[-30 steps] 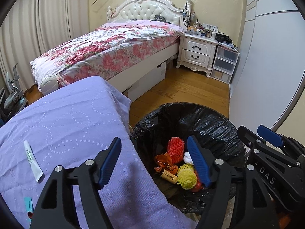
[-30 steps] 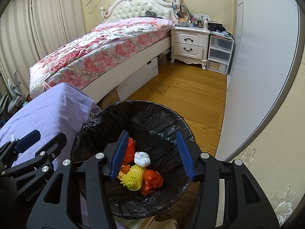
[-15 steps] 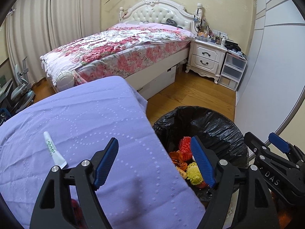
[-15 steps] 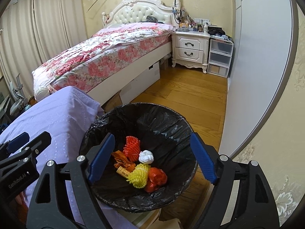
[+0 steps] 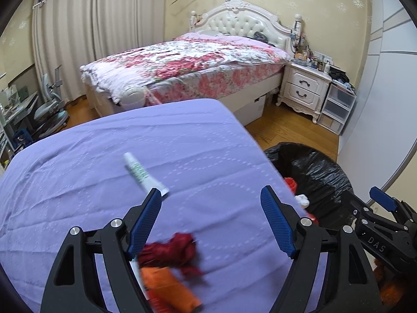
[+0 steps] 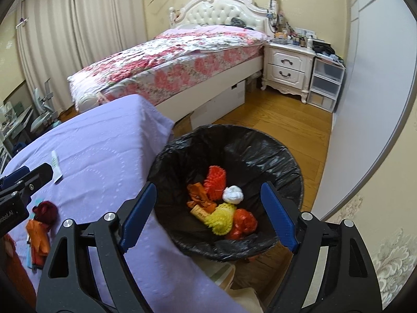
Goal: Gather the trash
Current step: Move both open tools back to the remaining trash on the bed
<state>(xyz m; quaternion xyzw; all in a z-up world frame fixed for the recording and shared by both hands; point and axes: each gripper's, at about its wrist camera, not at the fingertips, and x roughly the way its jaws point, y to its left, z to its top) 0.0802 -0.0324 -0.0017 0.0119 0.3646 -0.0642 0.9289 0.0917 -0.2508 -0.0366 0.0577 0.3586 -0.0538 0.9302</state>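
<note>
My left gripper (image 5: 212,221) is open and empty above the purple-covered table (image 5: 104,156). Just below it lie a dark red crumpled scrap (image 5: 169,250) and an orange wrapper (image 5: 169,287). A white tube (image 5: 143,173) lies ahead near the left fingertip. My right gripper (image 6: 208,221) is open and empty over the black-lined trash bin (image 6: 273,151), which holds red, orange, yellow and white trash (image 6: 221,203). The right wrist view also shows the red scrap (image 6: 45,210), the orange wrapper (image 6: 37,240) and the tube (image 6: 56,167).
The bin (image 5: 320,172) stands on the wood floor off the table's right edge. A bed with a floral cover (image 5: 187,67) lies beyond, with a white nightstand (image 5: 302,91) and plastic drawers (image 5: 336,109). A white wardrobe wall (image 6: 370,78) runs on the right.
My left gripper has swung left from the bin to over the table, so the red scrap and orange wrapper came into view. My right gripper opened wider and rose a little above the bin.
</note>
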